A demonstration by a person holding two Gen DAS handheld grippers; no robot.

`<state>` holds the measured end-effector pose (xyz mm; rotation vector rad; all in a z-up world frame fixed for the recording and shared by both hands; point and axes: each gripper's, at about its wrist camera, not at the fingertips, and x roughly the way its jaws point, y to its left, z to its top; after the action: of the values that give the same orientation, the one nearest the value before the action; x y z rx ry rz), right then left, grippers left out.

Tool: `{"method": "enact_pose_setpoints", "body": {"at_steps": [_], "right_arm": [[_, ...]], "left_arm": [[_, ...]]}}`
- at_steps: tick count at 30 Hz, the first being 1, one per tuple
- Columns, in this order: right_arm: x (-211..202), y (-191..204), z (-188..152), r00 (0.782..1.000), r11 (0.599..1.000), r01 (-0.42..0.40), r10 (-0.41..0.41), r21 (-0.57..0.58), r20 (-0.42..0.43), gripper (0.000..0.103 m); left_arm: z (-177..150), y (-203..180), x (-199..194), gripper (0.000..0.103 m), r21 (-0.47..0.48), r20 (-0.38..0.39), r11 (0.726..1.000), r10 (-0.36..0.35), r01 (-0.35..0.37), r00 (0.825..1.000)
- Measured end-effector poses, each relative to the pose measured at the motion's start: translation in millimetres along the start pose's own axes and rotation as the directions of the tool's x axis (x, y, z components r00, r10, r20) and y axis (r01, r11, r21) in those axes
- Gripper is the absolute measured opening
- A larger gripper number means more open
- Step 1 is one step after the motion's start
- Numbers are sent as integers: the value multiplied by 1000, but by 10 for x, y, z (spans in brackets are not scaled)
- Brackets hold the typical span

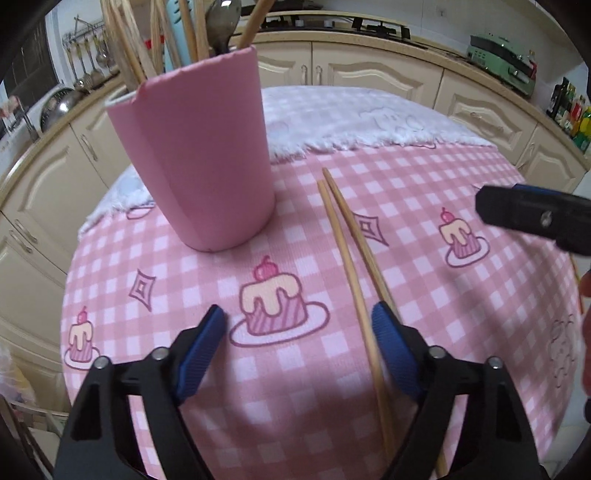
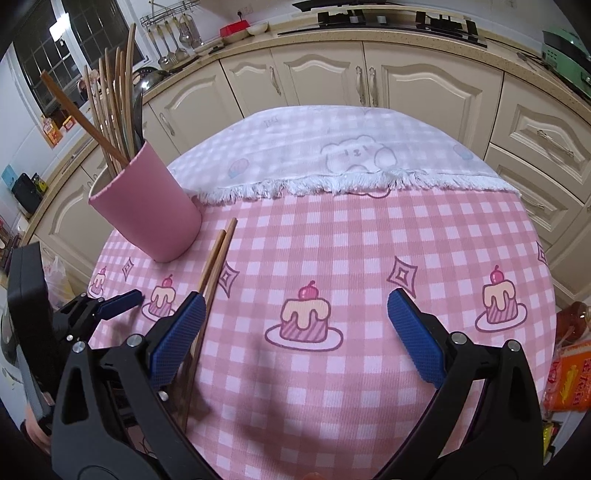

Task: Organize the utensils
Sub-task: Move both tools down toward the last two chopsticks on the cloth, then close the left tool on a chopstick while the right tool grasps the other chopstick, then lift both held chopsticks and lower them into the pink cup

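Note:
A pink cup (image 1: pixel 199 155) stands on the checked tablecloth (image 1: pixel 424 177) and holds wooden chopsticks (image 1: pixel 125 48), a metal spoon (image 1: pixel 223 22) and a light-blue utensil. Two loose wooden chopsticks (image 1: pixel 347 251) lie side by side to the right of the cup. My left gripper (image 1: pixel 299 332) hangs low over their near halves, open. One stick runs just inside its right pad (image 1: pixel 391 343); the other passes under that pad. My right gripper (image 2: pixel 295 325) is open over a printed cake, empty, with the loose chopsticks (image 2: pixel 216 266) and the cup (image 2: pixel 147 206) to its left.
A white fringed cloth (image 2: pixel 332 158) covers the far half of the table. Cream kitchen cabinets (image 2: pixel 325 74) ring the table, with a stove top above them. The right gripper's black body (image 1: pixel 532 218) enters from the right of the left wrist view. Orange packets (image 2: pixel 569 376) sit beyond the table's right edge.

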<state>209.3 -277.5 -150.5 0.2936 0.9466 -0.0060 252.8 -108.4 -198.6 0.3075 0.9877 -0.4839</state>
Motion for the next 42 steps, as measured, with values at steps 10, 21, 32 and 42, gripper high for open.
{"method": "enact_pose_setpoints", "body": {"at_steps": [10, 21, 32, 42], "right_arm": [[311, 317, -73, 969, 998, -30, 14, -63, -247, 97], [615, 747, 82, 922, 996, 6, -39, -87, -386, 67], [599, 784, 16, 915, 987, -29, -37, -155, -402, 6], [24, 229, -235, 944, 980, -198, 186, -18, -272, 6]], "left_arm": [[43, 90, -80, 6, 99, -92, 993, -50, 59, 994], [181, 344, 1, 40, 126, -175, 989, -48, 71, 983], [100, 202, -83, 4, 174, -167, 979, -81, 110, 983], [-274, 419, -501, 4, 77, -65, 987, -133, 138, 989]]}}
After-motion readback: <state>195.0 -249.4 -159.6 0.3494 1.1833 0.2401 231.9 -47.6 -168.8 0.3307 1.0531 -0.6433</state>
